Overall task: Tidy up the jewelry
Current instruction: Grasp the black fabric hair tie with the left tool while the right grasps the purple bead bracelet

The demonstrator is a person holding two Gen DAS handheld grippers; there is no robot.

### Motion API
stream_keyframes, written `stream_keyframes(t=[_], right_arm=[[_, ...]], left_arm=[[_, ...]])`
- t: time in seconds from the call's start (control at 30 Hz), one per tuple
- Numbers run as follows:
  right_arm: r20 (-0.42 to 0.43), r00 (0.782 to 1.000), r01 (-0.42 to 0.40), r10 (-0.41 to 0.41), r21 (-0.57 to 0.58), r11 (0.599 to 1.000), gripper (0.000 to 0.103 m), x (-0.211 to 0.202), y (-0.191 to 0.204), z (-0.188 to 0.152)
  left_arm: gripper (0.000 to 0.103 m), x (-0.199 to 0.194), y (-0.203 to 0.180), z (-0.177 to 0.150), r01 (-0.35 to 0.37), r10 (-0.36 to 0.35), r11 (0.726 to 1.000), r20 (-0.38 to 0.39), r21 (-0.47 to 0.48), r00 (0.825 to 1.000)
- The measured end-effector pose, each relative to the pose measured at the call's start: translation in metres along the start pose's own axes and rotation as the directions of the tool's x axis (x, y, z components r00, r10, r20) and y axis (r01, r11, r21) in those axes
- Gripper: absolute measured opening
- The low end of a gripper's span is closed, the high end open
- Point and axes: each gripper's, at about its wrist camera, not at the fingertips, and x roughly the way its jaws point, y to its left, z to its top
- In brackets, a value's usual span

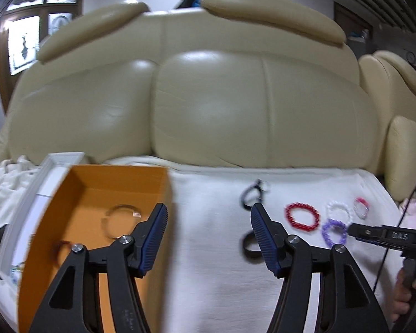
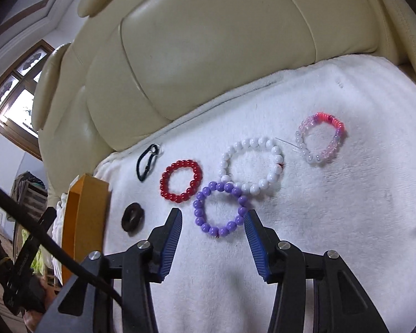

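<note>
On a white blanket point(image 2: 332, 222) lie a purple bead bracelet point(image 2: 220, 211), a red one point(image 2: 180, 180), a white one point(image 2: 252, 163) and a pink-clear one point(image 2: 321, 138). My right gripper point(image 2: 213, 216) is open, its fingers either side of the purple bracelet, just above it. My left gripper point(image 1: 209, 213) is open and empty, beside the orange box point(image 1: 97, 222), which holds a clear bangle point(image 1: 121, 220) and a dark red ring point(image 1: 62, 247). The purple bracelet point(image 1: 334, 233) and the right gripper point(image 1: 352, 229) also show in the left wrist view.
A black hair tie point(image 2: 132, 218) and a black cord loop point(image 2: 147, 163) lie on the blanket near the box. A white tray point(image 1: 33, 194) sits left of the box. The beige leather sofa back point(image 1: 208, 105) rises behind.
</note>
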Motion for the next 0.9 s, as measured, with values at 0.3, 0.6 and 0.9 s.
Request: stream_keyframes(t=[0.3, 0.6, 0.9], right_arm=[[-0.036, 0.999, 0.026, -0.025, 0.032, 0.999, 0.029, 0.033, -0.017, 0.004], [0.001, 0.995, 0.096, -0.096, -0.032, 0.995, 0.014, 0.030, -0.014, 0.006], [0.012, 0.995, 0.101, -0.101, -0.083, 0.991, 0.016, 0.037, -0.005, 0.003]], left_arm=[[0.067, 0.068, -0.039, -0.014, 0.009, 0.004, 0.998, -0.194, 0.065, 0.981], [0.067, 0.101, -0.036, -0.031, 0.076, -0.079, 0.997, -0.290, -0.021, 0.954], [0.024, 0.094, -0.046, -0.036, 0.118, -0.116, 0.993, -0.254, -0.010, 0.960]])
